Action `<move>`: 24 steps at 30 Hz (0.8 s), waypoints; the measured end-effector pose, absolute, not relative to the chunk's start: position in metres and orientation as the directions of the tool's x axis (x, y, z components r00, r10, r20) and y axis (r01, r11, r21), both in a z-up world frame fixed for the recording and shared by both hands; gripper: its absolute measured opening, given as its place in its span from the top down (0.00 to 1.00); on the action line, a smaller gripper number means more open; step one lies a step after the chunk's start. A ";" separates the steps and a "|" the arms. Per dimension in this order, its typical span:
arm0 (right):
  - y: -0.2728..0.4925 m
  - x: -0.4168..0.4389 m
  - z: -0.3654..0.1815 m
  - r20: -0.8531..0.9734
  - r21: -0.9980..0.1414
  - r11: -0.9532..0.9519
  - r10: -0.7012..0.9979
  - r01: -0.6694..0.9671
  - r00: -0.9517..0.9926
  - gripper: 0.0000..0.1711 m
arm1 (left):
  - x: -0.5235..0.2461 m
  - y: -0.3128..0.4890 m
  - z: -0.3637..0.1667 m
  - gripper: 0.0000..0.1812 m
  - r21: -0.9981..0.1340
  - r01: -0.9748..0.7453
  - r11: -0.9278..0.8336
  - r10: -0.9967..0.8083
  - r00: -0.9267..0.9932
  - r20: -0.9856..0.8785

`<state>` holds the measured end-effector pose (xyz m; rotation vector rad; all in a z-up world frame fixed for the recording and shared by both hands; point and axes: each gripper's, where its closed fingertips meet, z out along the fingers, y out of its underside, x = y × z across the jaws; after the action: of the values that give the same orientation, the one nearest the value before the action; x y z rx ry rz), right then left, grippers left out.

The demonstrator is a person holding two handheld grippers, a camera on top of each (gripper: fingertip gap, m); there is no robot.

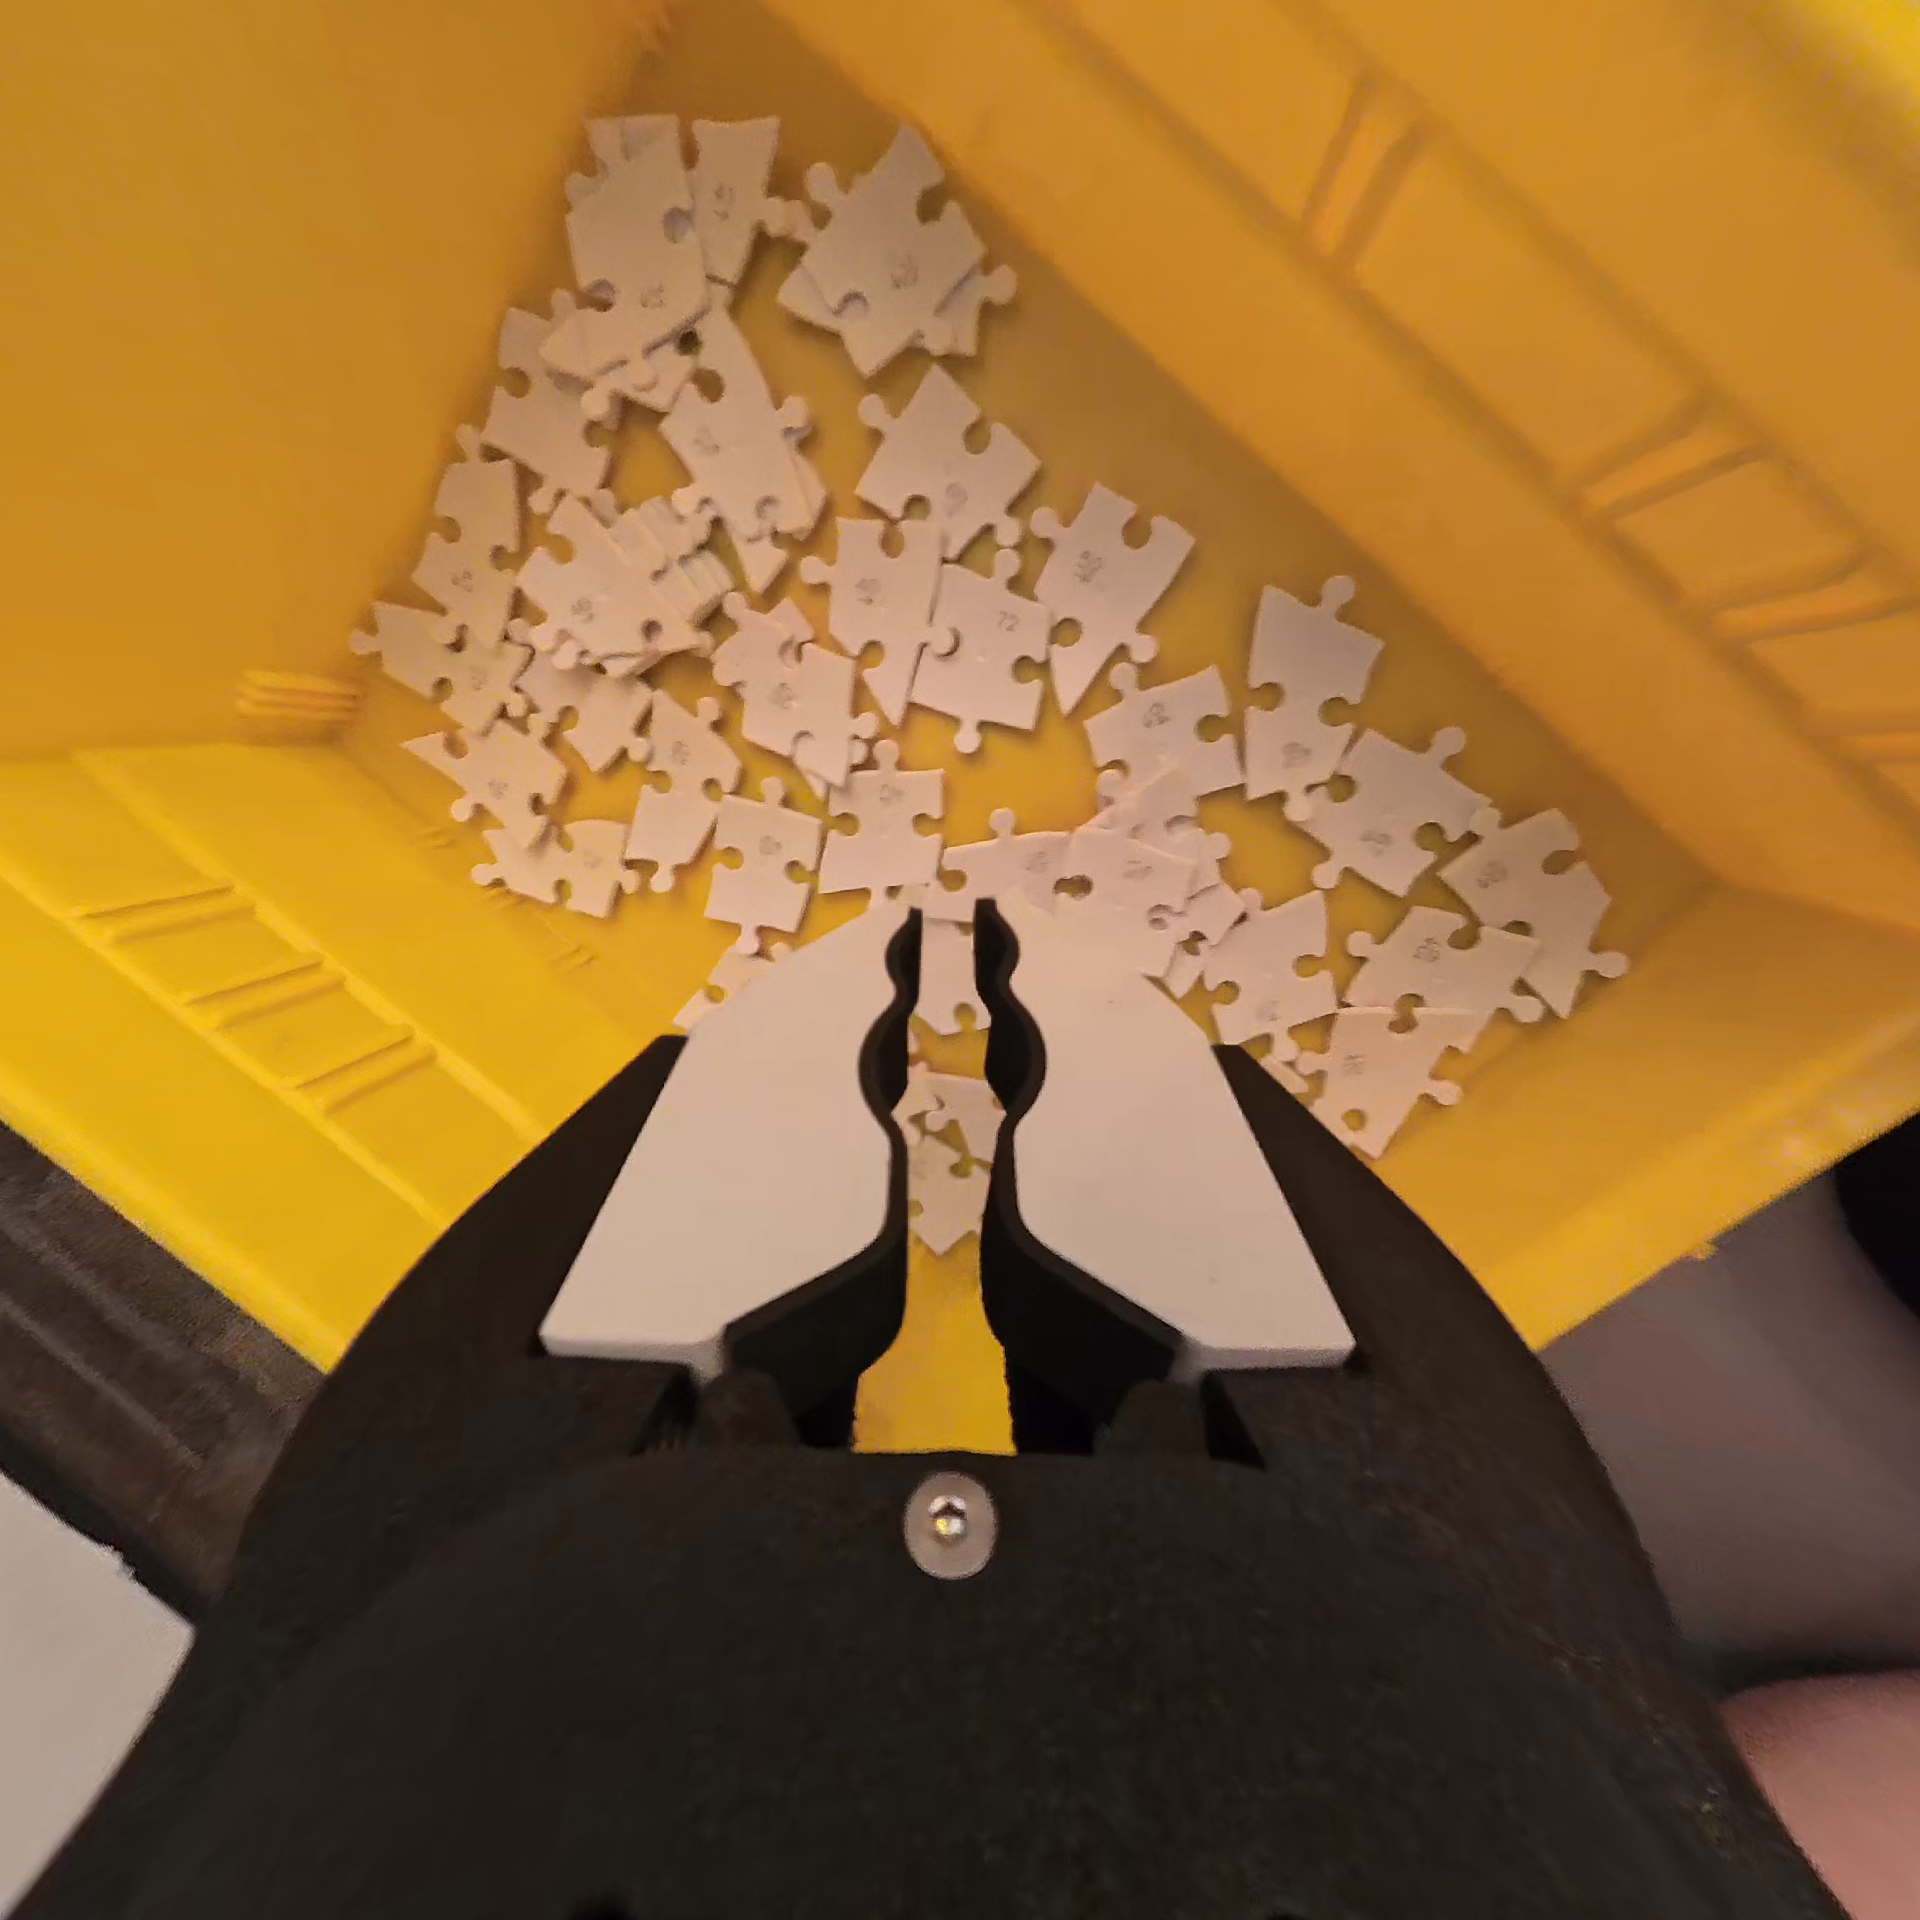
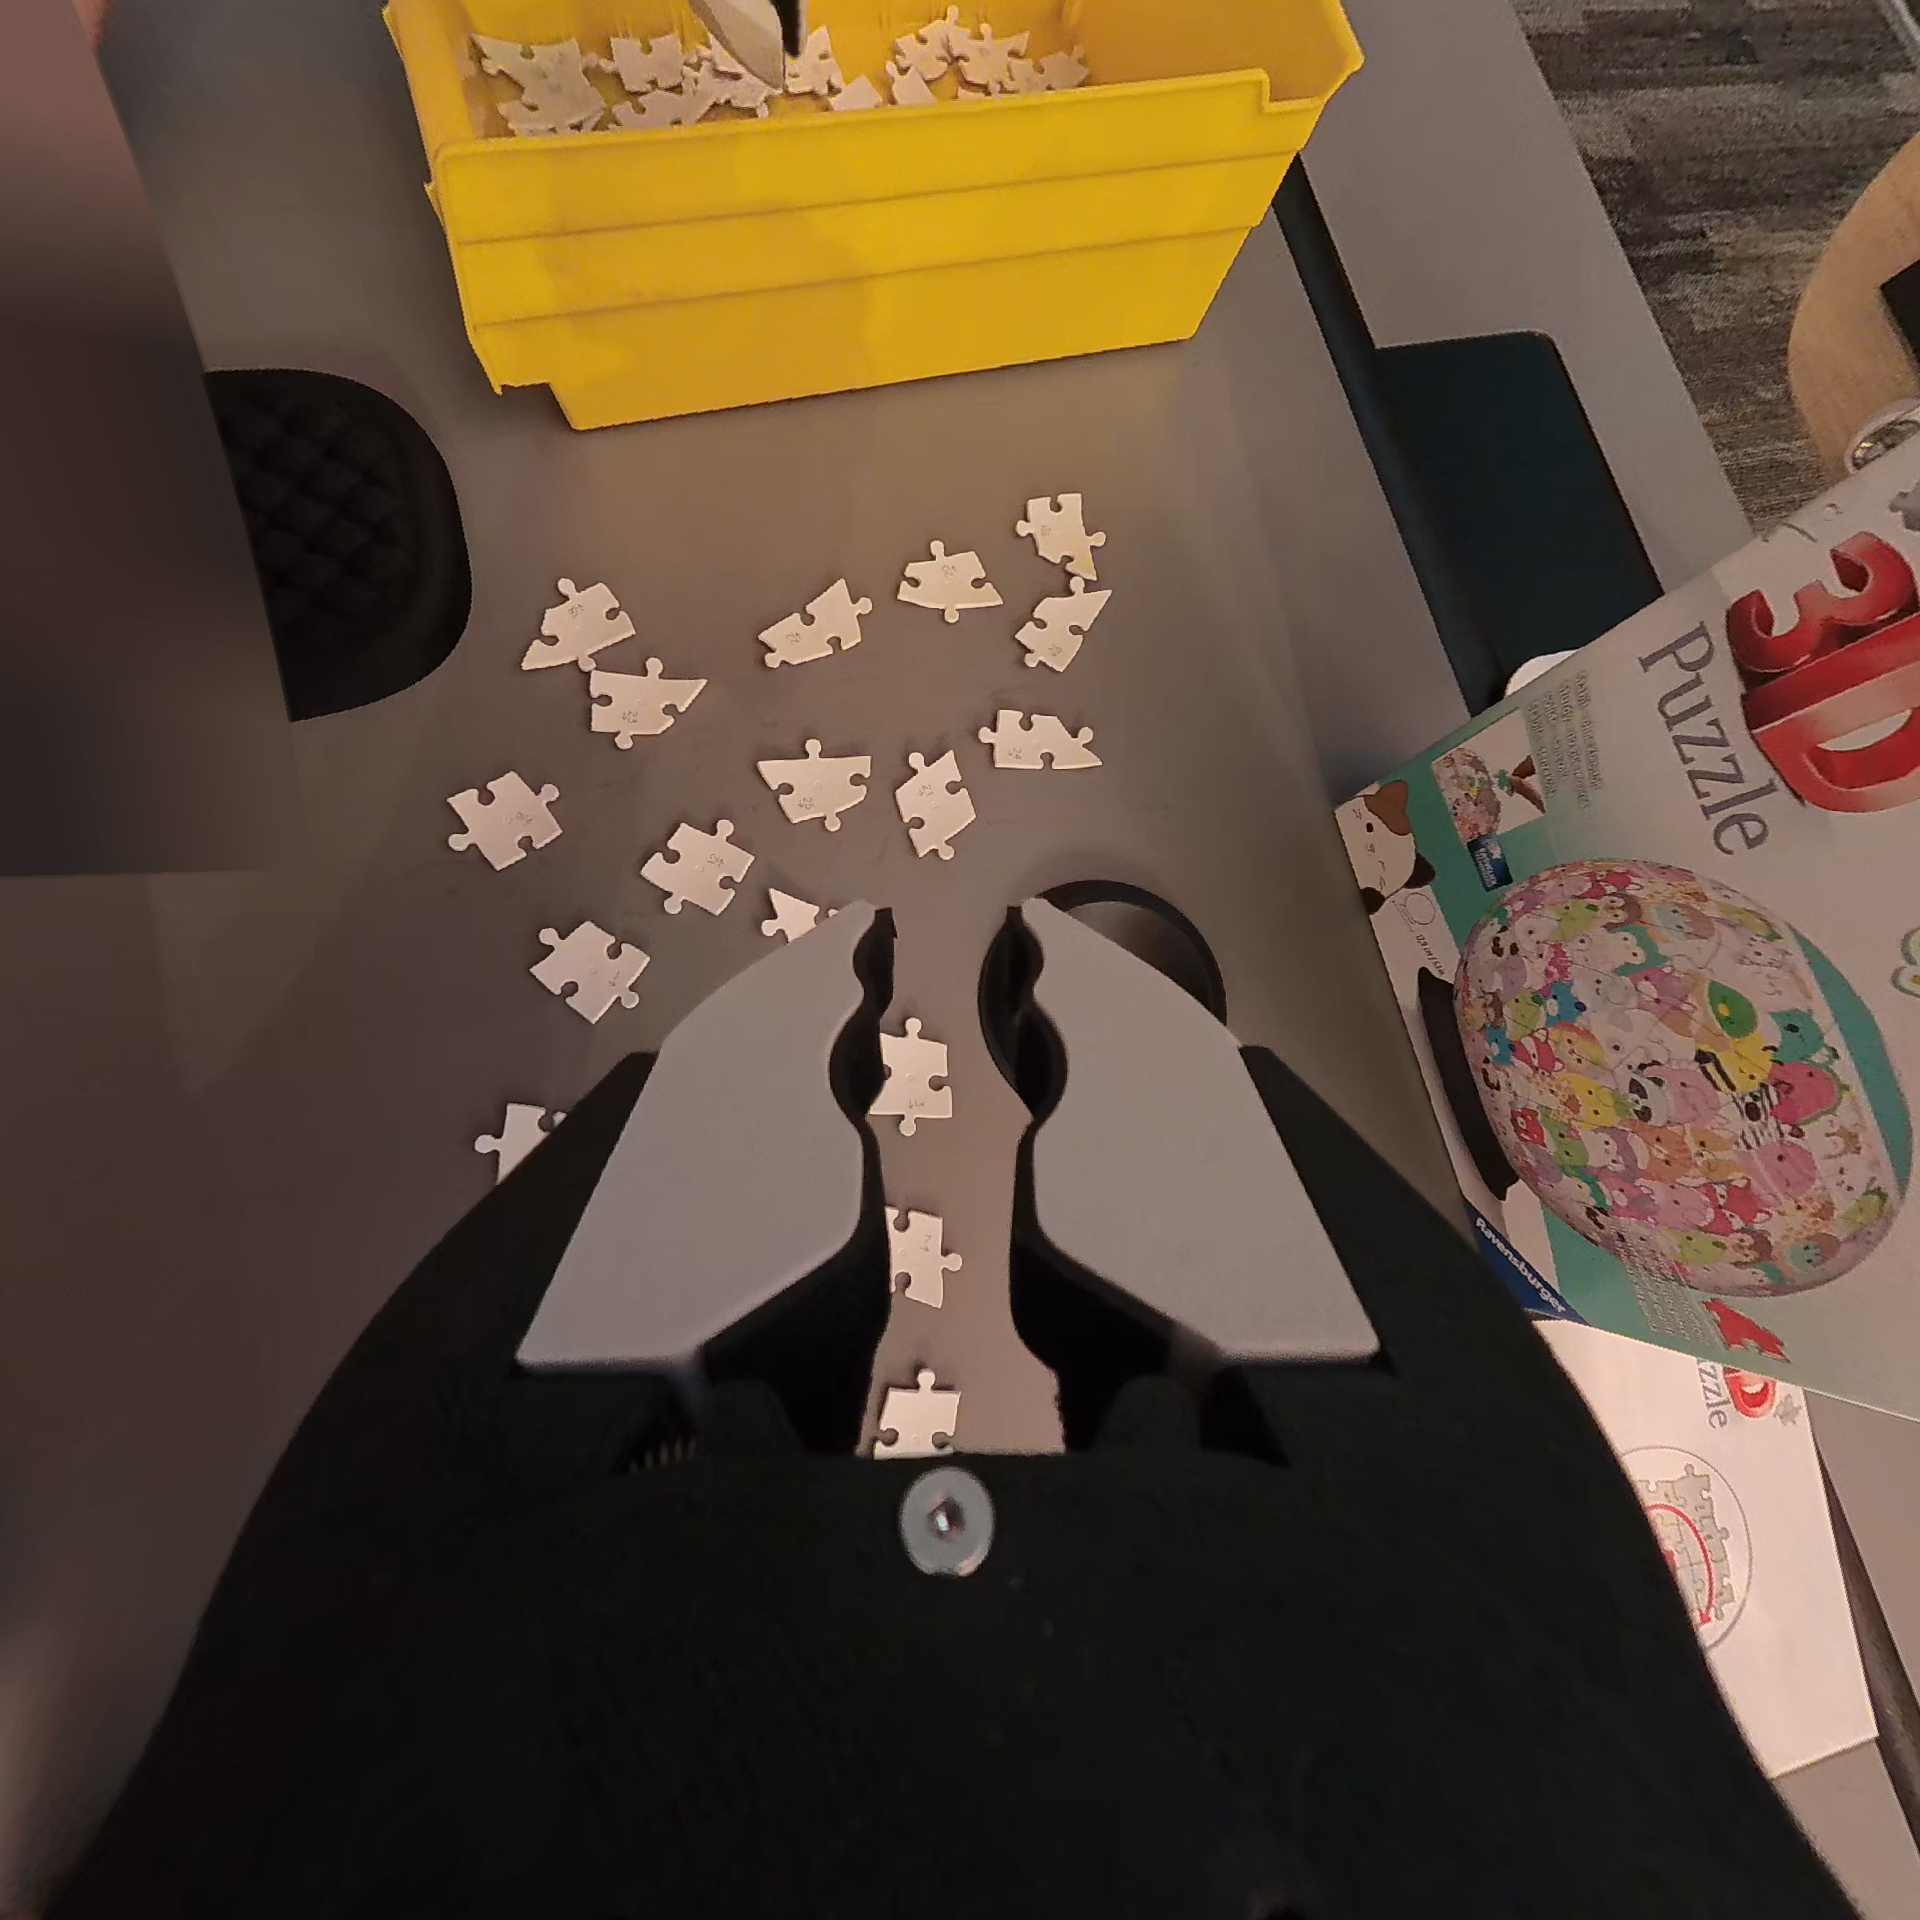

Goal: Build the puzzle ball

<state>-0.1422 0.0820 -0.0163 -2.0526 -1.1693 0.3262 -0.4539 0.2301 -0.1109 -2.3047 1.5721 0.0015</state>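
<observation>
My left gripper (image 1: 949, 914) is down inside a yellow bin (image 1: 312, 997), over a heap of white puzzle pieces (image 1: 883, 665) lying face down. Its jaws stand a narrow gap apart, and a piece (image 1: 945, 971) shows through the gap; I see no grip on it. One left fingertip also shows in the right wrist view (image 2: 750, 36). My right gripper (image 2: 951, 920) is open and empty above the grey table (image 2: 1195, 623). Several loose white pieces (image 2: 816, 790) lie spread on the table ahead of it and under it.
The yellow bin (image 2: 852, 270) stands at the far side of the table. The puzzle box (image 2: 1683, 977) and a white leaflet (image 2: 1704, 1558) lie at the right. A black ring stand (image 2: 1174, 935) sits behind my right finger. A black textured object (image 2: 332, 530) lies at the left. About 35 cm separates my left fingertips from my right.
</observation>
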 end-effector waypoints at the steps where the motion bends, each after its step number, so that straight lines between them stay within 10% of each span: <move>1: 0.082 -0.142 -0.017 0.133 -0.706 -0.313 0.823 0.635 0.553 0.87 | -0.457 0.230 -0.114 0.94 -0.271 -0.903 -0.334 -0.901 0.390 -0.190; 24: 0.082 -0.140 -0.021 0.129 -0.694 -0.317 0.829 0.647 0.544 0.87 | -0.458 0.234 -0.130 0.82 -0.212 -0.942 -0.260 -0.922 0.307 -0.235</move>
<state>-0.1395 0.0820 -0.0209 -2.0662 -1.1865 0.3263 -0.4580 0.2340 -0.1302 -2.2695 1.6814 0.0900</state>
